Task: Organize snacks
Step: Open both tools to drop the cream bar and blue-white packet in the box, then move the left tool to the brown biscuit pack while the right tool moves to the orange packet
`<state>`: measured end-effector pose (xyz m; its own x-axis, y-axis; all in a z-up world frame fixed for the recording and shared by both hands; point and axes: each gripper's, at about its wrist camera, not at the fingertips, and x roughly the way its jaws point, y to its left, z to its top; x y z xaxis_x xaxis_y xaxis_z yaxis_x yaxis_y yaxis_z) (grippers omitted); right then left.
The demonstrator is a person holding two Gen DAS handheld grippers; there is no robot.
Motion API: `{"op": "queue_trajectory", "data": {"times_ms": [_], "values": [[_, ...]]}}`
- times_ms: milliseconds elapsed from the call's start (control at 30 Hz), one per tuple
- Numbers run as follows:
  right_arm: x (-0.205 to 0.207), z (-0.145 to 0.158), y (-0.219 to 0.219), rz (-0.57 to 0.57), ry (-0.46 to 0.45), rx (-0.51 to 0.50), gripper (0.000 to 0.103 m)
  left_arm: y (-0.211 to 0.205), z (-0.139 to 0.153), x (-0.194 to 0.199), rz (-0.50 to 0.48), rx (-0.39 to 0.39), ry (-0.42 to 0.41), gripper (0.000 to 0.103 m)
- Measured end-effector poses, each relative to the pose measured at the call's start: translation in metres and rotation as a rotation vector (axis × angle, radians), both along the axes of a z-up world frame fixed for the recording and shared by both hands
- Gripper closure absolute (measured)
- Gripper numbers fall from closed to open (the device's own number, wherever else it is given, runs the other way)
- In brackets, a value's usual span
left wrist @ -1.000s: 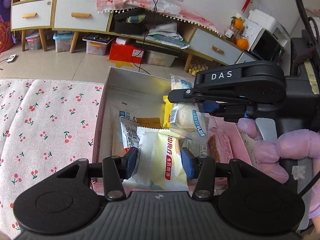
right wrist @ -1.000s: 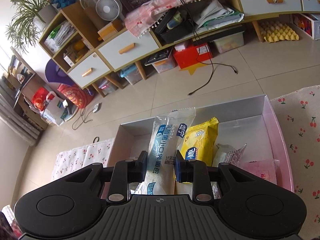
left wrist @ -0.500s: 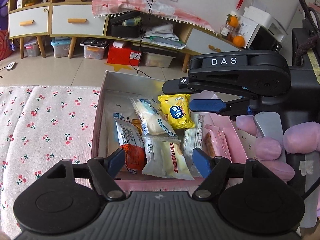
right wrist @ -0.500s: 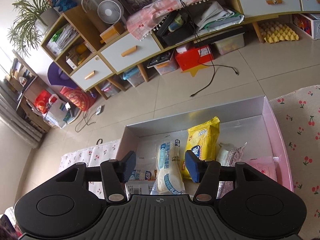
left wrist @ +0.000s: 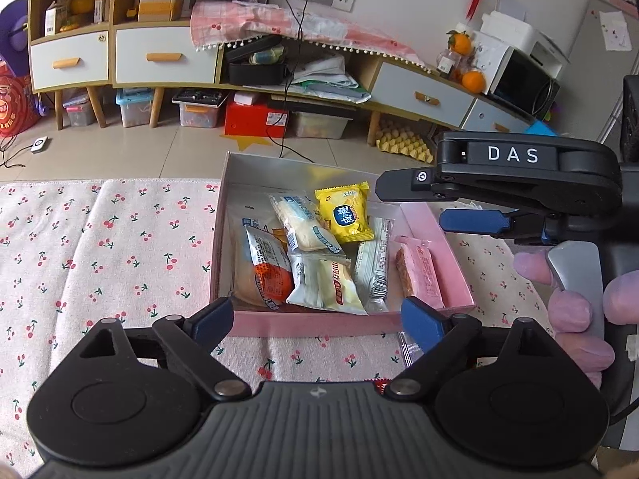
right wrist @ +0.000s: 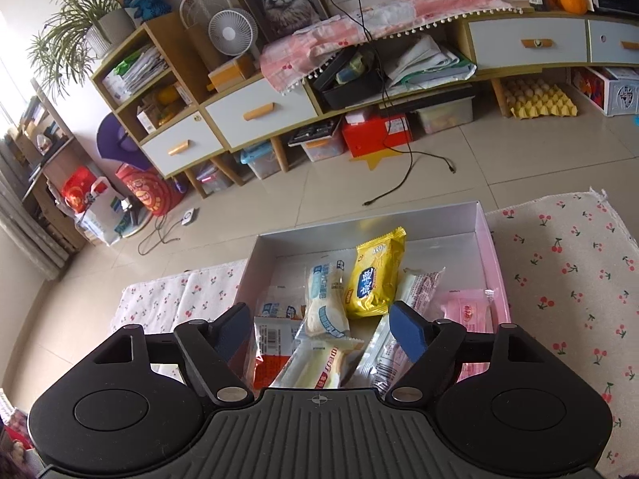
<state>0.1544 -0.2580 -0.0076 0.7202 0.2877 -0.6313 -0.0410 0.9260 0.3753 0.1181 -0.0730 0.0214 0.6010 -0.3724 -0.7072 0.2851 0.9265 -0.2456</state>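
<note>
Snacks (left wrist: 319, 255) in crinkly wrappers, jumbled inside pink box (left wrist: 435, 235)

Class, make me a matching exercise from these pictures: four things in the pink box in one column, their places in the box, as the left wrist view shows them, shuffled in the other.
Things:
1. yellow square snack packet
2. pink wrapped bar
3. orange-and-silver foil packet
4. shallow pink cardboard box

Places:
A. along the right wall
B. holds all the snacks
C. far middle
D. near left

Pairs: 1-C, 2-A, 3-D, 4-B
</note>
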Motion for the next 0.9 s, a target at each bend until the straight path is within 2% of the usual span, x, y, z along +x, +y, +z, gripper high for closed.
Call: {"op": "queue_trajectory", "data": {"times_ms": [367, 800, 900], "values": [[-0.052, 0.011, 0.003, -0.007, -0.046, -0.066, 0.017, 0.005, 0.007, -0.031, -0.015, 0.049, -0.015, 0.002], [-0.107, 0.009, 0.017, -0.002, -0.081, -0.163, 0.011, 0.018, -0.002, -0.07, 0.004, 0.121, -0.016, 0.001], [-0.121, 0.004, 0.018, -0.004, -0.103, -0.188, 0.007, 0.021, -0.008, -0.077, 0.002, 0.137, -0.022, 0.001]]}}
